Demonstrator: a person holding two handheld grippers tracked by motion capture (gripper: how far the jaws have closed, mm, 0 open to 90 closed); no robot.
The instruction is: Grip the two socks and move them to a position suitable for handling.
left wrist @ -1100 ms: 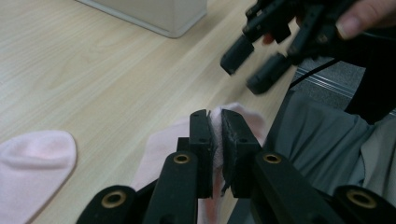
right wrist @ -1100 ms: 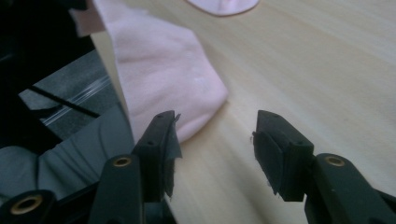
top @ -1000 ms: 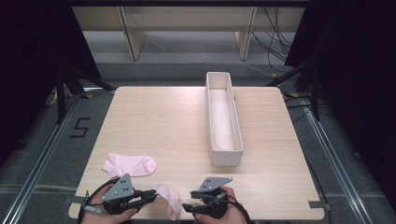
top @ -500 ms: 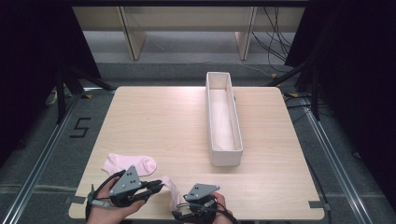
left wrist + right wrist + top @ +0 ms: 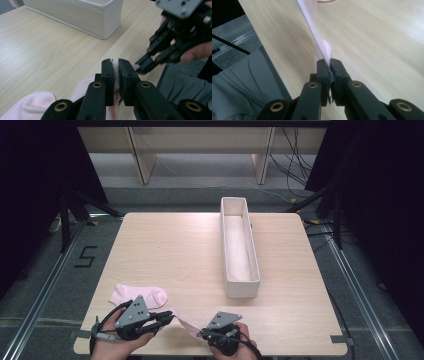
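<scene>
Holding one pink sock stretched between them, the left gripper pinches one end while the right gripper has just snapped closed on the other; second sock lies nearby.

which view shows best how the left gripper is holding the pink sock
The left gripper view: the left gripper has its jaws pressed on the pink sock, seen close. The high view shows the sock stretched between both grippers. The right gripper view shows its far end in the right gripper.
</scene>
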